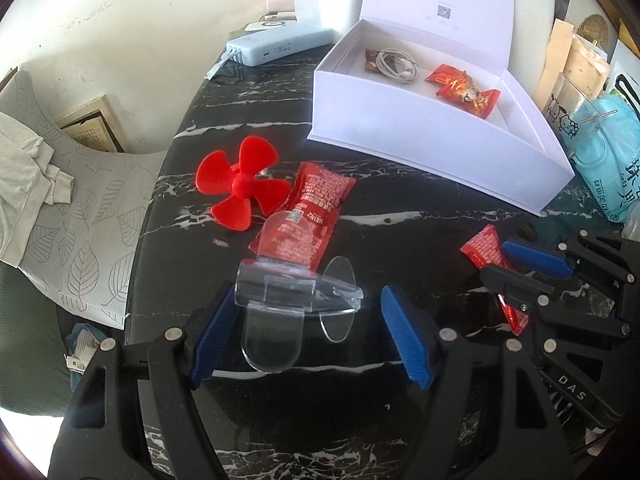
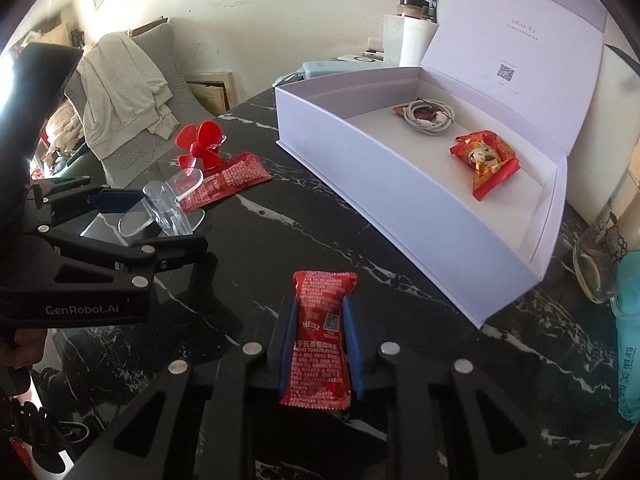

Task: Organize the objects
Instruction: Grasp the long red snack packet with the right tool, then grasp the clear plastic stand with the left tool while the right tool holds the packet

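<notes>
Two grippers work over a black marble table (image 1: 400, 208).

The right gripper (image 2: 320, 344) squeezes a red ketchup packet (image 2: 322, 336) just above the table, near the open white box (image 2: 400, 184). The left gripper (image 1: 306, 322) has its fingers apart around a clear plastic piece (image 1: 296, 292), beside another ketchup packet (image 1: 308, 212) and a red fan (image 1: 242, 188).

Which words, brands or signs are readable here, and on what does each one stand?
"HEINZ": ketchup packet in the right claw.
"GenRobot.AI": left claw body.
"DAS": right claw body.
"ULucky": box lid.
QR code on the lid and small Chinese print on packets and bag: too small to read.
</notes>
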Demonstrator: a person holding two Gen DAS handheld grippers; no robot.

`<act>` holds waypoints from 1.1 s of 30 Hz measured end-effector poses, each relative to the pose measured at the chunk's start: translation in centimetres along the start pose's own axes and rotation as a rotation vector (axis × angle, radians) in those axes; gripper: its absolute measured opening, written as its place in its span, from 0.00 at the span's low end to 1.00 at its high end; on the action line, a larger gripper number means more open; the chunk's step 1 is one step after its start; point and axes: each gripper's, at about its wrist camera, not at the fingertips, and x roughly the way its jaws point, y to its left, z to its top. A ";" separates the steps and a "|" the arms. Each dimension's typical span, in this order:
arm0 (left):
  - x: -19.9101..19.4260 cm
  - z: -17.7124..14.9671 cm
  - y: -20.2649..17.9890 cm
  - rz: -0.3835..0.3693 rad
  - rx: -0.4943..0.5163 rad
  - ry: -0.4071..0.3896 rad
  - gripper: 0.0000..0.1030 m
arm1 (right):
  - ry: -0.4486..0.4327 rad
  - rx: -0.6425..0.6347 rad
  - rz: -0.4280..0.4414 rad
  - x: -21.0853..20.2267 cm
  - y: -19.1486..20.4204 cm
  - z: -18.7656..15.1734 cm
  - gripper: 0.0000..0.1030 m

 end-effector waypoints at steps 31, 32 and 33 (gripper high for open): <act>-2.8 -3.7 -2.3 -0.083 -0.024 0.025 0.58 | -0.059 0.005 0.031 -3.7 -1.6 -4.5 0.46; -2.8 -3.7 -2.3 -0.086 -0.025 0.025 0.58 | -0.064 0.015 0.030 -3.8 -1.8 -4.5 0.46; -2.8 -3.8 -2.3 -0.087 -0.026 0.025 0.58 | -0.067 0.027 0.025 -3.9 -2.1 -4.6 0.46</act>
